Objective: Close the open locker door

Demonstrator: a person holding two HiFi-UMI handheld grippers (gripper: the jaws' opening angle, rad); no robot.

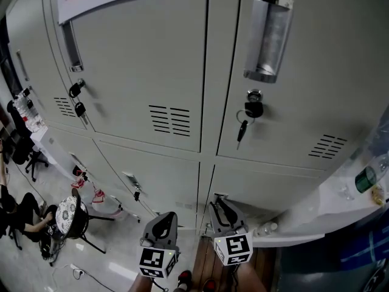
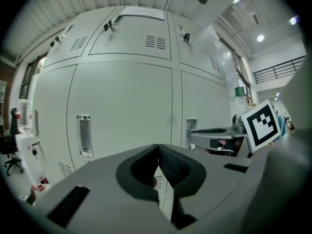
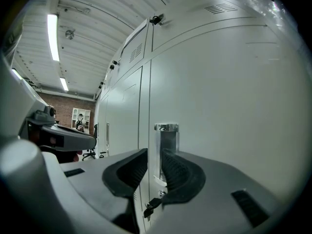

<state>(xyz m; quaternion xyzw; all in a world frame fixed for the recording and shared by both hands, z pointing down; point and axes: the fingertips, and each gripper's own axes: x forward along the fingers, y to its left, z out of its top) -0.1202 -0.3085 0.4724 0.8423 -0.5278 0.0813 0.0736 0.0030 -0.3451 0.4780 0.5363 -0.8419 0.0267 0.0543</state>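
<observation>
Two grippers face a wall of grey lockers.
The left gripper has its jaws pressed together on nothing. The right gripper shows a narrow gap and grips nothing, with the locker door just ahead and its metal handle visible between the jaws.

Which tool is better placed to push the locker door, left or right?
Probably right. The right tool, jaws slightly apart, points straight at a door handle with a key below it. The left tool, shut, faces a plain panel.
</observation>
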